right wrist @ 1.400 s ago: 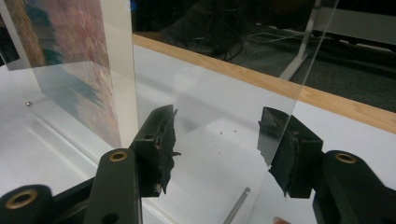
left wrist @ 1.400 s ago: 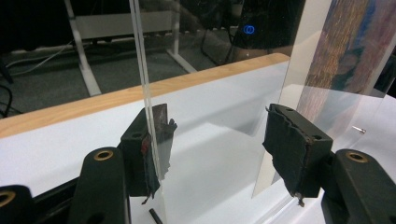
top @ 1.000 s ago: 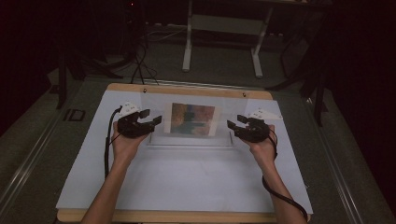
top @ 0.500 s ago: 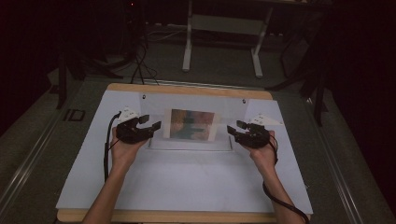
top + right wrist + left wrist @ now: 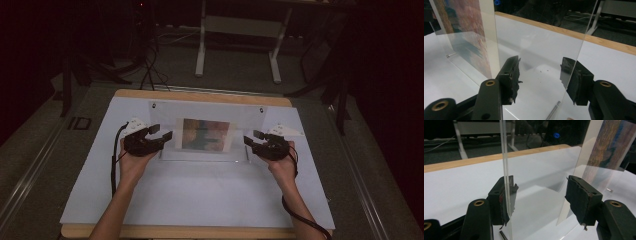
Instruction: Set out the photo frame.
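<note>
A clear acrylic picture frame (image 5: 205, 131) stands upright near the far middle of the white table sheet (image 5: 200, 195), holding a coloured print (image 5: 206, 134) sandwiched between its two transparent panes. In the left gripper view, the frame's double-pane edge (image 5: 505, 170) runs close against the inner face of one jaw while the other jaw stands well off it, so the left gripper (image 5: 162, 134) is spread at the frame's left end, not pinching it. In the right gripper view, the pane edge (image 5: 579, 57) passes just in front of one jaw, with the other jaw apart; the right gripper (image 5: 252, 137) is likewise spread at the frame's right end. Against the earlier frames, both hands sit slightly nearer the person, and the frame with them.
</note>
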Motion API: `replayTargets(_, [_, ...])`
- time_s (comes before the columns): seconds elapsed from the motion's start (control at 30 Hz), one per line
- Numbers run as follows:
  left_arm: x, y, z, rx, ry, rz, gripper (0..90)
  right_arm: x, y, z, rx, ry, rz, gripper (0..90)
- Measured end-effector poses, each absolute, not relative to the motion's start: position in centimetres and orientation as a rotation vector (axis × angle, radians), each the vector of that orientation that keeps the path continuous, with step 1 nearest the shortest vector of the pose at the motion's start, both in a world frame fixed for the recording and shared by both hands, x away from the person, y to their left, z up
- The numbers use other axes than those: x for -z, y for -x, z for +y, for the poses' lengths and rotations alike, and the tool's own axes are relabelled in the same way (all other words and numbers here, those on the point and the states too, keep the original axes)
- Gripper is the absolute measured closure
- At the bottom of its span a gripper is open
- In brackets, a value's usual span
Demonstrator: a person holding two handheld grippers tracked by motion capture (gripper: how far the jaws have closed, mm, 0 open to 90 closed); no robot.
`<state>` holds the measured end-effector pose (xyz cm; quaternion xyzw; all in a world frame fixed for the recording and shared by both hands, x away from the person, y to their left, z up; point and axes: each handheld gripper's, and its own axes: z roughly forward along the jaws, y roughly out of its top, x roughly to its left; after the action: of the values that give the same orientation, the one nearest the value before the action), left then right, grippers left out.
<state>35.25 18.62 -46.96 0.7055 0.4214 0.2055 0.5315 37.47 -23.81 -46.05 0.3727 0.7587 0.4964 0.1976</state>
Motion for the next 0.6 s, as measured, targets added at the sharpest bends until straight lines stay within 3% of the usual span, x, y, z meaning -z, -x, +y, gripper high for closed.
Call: replayTargets(0.6, [44.7,-34.1,23.3,-0.53,-1.608,1.04,38.5,44.5,-36.9,-26.4,-1.378,-1.017,2.089,45.7])
